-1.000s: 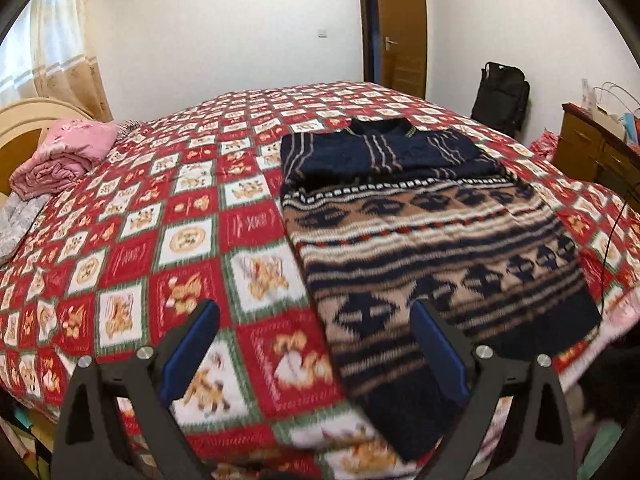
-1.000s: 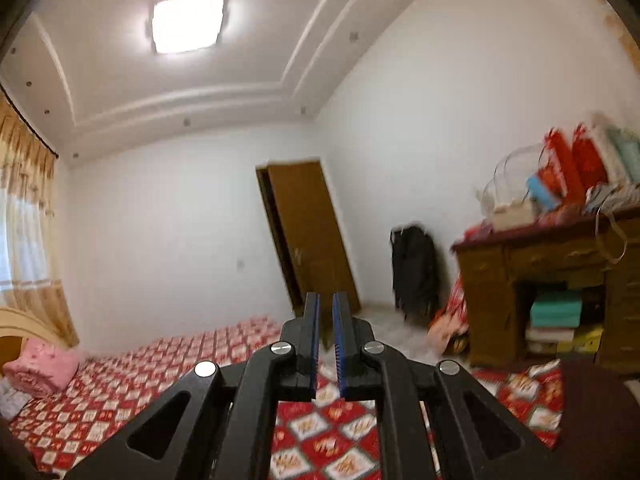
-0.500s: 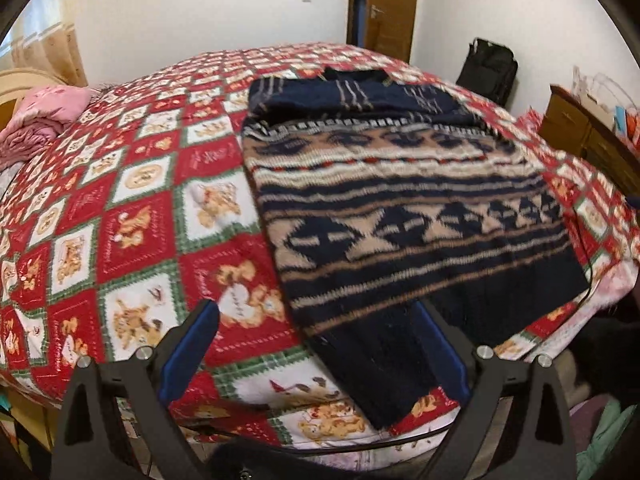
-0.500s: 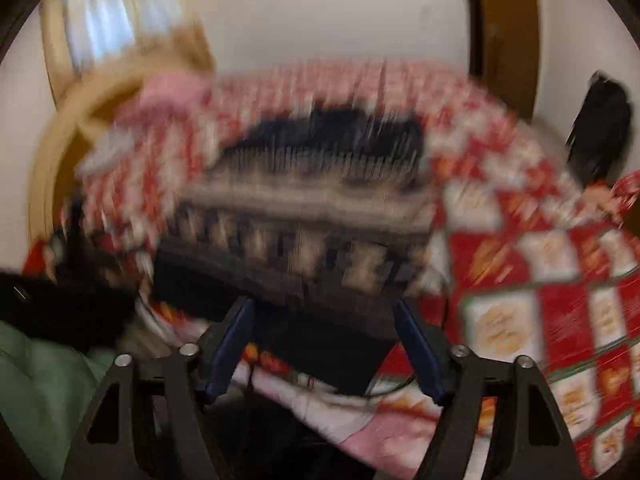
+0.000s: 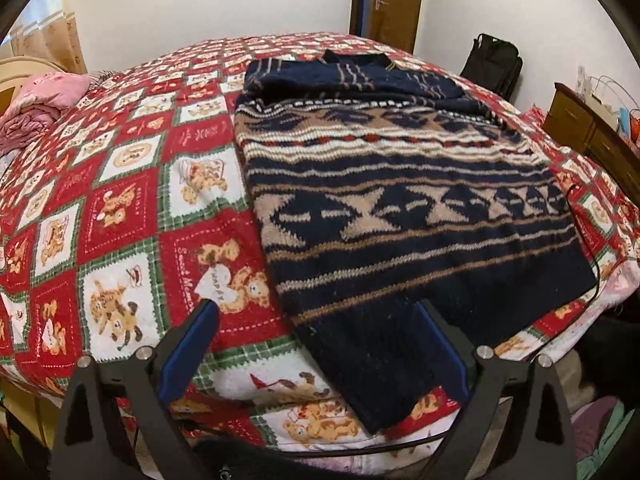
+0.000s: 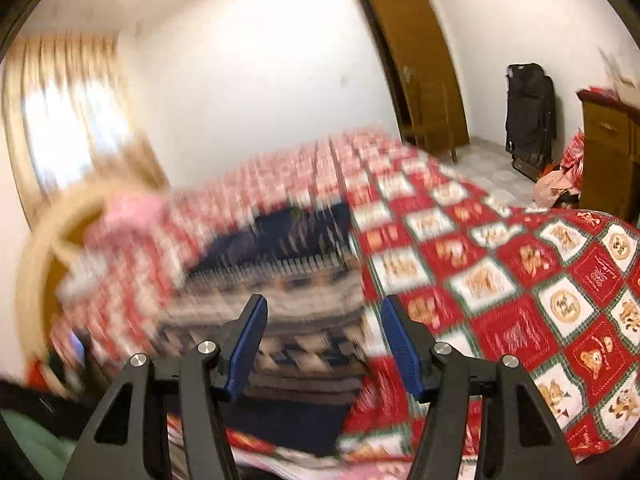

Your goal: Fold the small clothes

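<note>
Our left tool (image 5: 316, 334) stands wide open with nothing between its blue pads, poised over the near hem of the sweater (image 5: 400, 208). Our right tool (image 6: 322, 336) is also spread open and empty; its view is smeared by motion blur, so we can make out only that it points toward the same garment from the other side.

The sweater (image 6: 288, 292) lies spread on the bed (image 5: 120, 184), over a red patchwork quilt printed with teddy bears. Its dark navy bottom band sits nearest the left tool, partly draped toward the mattress edge, and the collar lies at the far end. A thin black cable (image 5: 588, 248) runs along its right edge.

We judge the knit to be thick, soft and fairly heavy, likely to sag and stretch when lifted and unlikely to slip. It should hold a crease poorly. The best hold seems to be the two corners of the ribbed hem, one per tool, taking a full pinch of both layers so the fabric rises evenly. The cable could snag.

Beyond lie pink bedding (image 5: 44, 96) and a wooden door (image 5: 388, 0).
</note>
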### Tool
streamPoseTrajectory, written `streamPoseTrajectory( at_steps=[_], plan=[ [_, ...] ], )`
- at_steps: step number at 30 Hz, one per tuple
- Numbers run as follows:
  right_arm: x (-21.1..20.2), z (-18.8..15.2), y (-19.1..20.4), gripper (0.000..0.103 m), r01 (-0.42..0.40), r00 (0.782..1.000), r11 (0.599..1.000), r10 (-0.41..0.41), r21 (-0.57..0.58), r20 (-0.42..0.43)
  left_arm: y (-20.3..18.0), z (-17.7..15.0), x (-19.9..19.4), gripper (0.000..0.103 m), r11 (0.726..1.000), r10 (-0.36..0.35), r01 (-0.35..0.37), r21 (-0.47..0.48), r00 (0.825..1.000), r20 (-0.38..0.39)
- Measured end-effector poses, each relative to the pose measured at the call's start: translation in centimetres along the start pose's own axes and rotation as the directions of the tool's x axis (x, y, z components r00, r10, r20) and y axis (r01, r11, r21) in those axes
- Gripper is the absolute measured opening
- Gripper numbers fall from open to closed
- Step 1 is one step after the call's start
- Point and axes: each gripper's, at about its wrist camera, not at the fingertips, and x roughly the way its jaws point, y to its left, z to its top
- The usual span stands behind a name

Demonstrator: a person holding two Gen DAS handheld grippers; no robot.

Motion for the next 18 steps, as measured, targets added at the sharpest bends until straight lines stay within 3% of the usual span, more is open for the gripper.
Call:
streamPoseTrajectory(
  at_steps=[4, 7, 9, 11, 13, 14, 16, 17, 18],
  plan=[
    [-4.4, 2.9, -1.5, 0.061, -0.198, 0.967, 0.964, 0.163, 0.177, 0.196, -0.2, 0.5, -0.7, 0.099, 1.0, -0.002, 0.002, 0.001, 1.0, 0.025],
    [-7.5, 5.0, -1.2, 0.061, -0.3, 0.927, 0.937, 0.241, 0.18, 0.288, -0.3, 1.0, -1.4, 0.099, 1.0, 0.0, 0.0, 0.001, 0.999, 0.047],
    [-10.2, 6.4, -0.8, 0.061, -0.376, 0.888, 0.909, 0.298, 0.178, 0.351, -0.2, 1.2, -1.7, 0.099, 1.0, 0.002, -0.001, -0.006, 0.998, 0.059],
    [-13.8, 7.9, -0.5, 0.066, -0.503, 0.82, 0.842, 0.393, 0.196, 0.417, 0.0, 1.5, -2.0, 0.099, 1.0, 0.003, -0.002, -0.019, 0.998, 0.069],
    [-16.0, 8.7, -0.4, 0.078, -0.575, 0.779, 0.788, 0.444, 0.22, 0.444, 0.2, 1.7, -2.3, 0.099, 0.999, -0.001, 0.004, -0.04, 0.997, 0.081],
    [-17.3, 9.2, -0.3, 0.08, -0.618, 0.751, 0.752, 0.48, 0.228, 0.454, 0.2, 1.8, -2.5, 0.099, 0.999, -0.007, 0.011, -0.047, 0.996, 0.085],
    [-19.1, 9.7, 0.3, 0.08, -0.667, 0.718, 0.711, 0.535, 0.221, 0.446, 0.2, 1.9, -2.7, 0.099, 0.999, -0.012, 0.016, -0.049, 0.996, 0.089],
    [-19.9, 9.8, 0.7, 0.08, -0.673, 0.715, 0.709, 0.551, 0.21, 0.431, 0.1, 1.9, -2.9, 0.099, 0.999, -0.008, 0.012, -0.043, 0.996, 0.092],
    [-20.2, 9.8, 1.1, 0.08, -0.663, 0.725, 0.721, 0.549, 0.202, 0.416, 0.0, 1.9, -3.0, 0.099, 0.999, 0.0, 0.004, -0.034, 0.995, 0.096]
  ],
)
